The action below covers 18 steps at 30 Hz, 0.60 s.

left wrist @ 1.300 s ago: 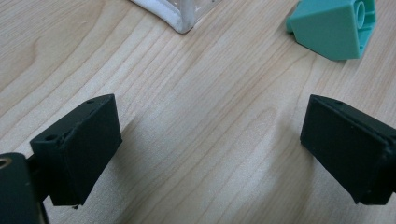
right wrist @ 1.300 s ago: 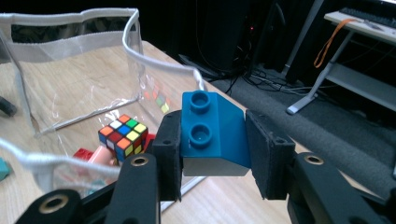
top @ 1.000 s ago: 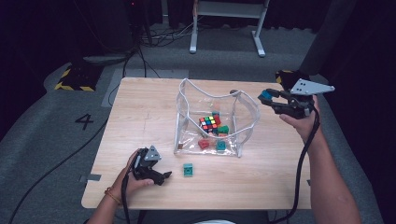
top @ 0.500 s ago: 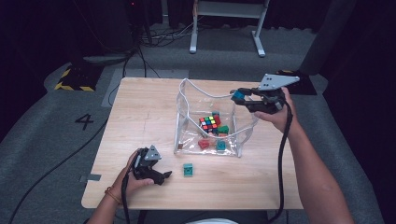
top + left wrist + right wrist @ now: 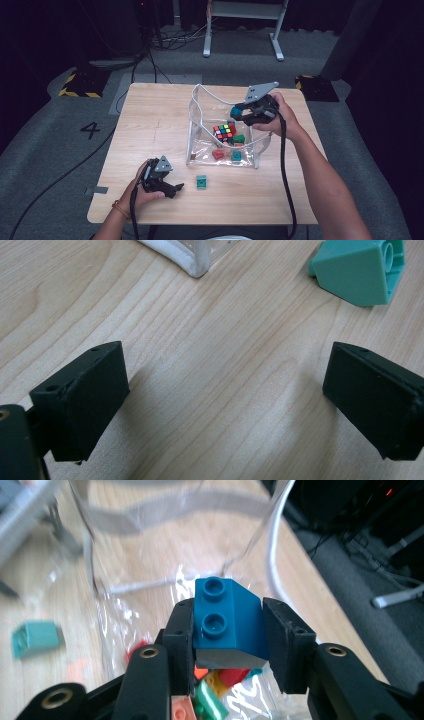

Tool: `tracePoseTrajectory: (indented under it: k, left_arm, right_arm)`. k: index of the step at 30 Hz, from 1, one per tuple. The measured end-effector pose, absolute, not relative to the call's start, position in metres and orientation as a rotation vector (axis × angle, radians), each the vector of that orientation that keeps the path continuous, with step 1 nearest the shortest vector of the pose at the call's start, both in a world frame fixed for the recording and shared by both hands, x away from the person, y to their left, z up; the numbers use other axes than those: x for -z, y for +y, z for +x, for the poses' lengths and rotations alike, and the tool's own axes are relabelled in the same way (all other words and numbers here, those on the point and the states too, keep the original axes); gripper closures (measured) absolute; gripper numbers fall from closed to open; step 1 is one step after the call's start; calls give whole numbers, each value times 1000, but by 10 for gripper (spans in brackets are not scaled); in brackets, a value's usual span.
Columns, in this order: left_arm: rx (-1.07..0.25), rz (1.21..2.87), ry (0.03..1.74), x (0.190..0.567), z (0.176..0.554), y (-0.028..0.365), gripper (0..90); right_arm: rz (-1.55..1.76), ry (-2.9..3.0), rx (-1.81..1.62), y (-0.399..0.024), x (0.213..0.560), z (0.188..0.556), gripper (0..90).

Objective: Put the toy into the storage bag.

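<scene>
- Pinching a blue brick (image 5: 227, 622), the right gripper (image 5: 239, 111) hangs over the open mouth of the clear bag (image 5: 197, 137); brick is hard glossy plastic w/ two round studs on top and one slanted face, jaws pressed on both its sides.
- Right gripper's pads are matte black, blocky, w/ small screw holes; grey three-cornered plate on top, black cable trailing down along the forearm.
- Bag: thin see-through crinkly plastic, white piped edging, boxy shape, standing open at table centre-right.
- Inside the bag: a puzzle cube (image 5: 224, 132) w/ multicolour squares, a green brick (image 5: 239, 138), a red brick (image 5: 218, 154), a teal brick (image 5: 236, 155), all small & angular. Bag's near wall stands btw. these and the table front.
- Loose teal brick (image 5: 201, 181) lies on the table (image 5: 150, 125) outside the bag, near its front-left corner; sloped top, one stud visible in left gripper view (image 5: 357, 270).
- Left gripper (image 5: 175, 189) rests low at the table's front-left, fingers spread wide, only bare wood btw. them; loose teal brick sits ahead and a bit to one side, not touching.
- Table: pale wood-grain top, rounded corners. Around it grey carpet floor w/ a "4" mark (image 5: 91, 130) and cables.
</scene>
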<state>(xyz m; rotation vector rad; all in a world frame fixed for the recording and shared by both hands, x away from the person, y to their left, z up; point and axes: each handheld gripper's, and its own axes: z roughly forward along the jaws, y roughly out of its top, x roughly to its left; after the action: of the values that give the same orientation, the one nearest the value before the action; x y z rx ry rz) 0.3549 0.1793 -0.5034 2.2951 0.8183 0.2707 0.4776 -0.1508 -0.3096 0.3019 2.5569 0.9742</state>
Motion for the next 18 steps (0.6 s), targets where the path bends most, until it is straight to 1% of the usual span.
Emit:
tracePoseTrajectory:
  k: [12, 18]
  left_arm:
    - [-267, 2295, 821, 503, 355, 179, 46]
    - [-262, 2290, 822, 504, 355, 179, 46]
  right_arm:
    - [230, 2685, -692, -121, 330, 493, 591]
    - [269, 2739, -566, -118, 339, 501, 591]
